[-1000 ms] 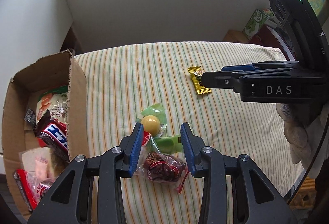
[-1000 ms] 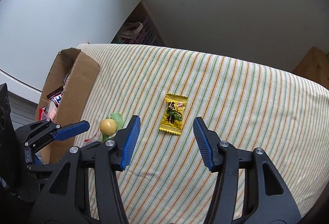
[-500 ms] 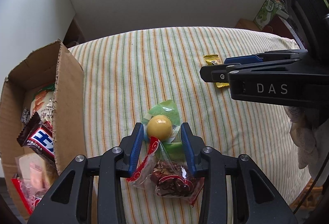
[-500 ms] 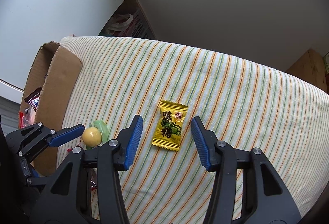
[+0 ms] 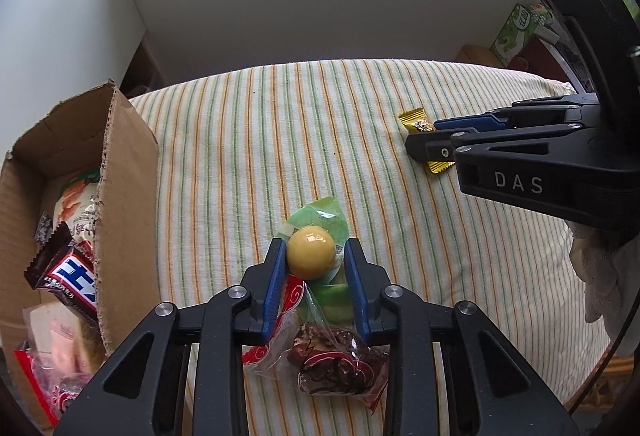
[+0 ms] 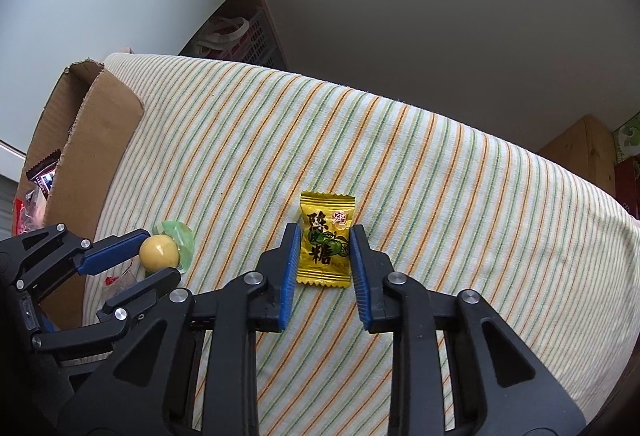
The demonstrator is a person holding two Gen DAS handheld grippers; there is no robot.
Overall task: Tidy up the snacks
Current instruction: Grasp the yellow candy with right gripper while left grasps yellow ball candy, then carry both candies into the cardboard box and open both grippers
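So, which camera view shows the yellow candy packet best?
The right wrist view: the yellow candy packet lies flat and whole, label readable, between the right gripper fingers. In the left wrist view only its ends show, because the right gripper covers its middle.
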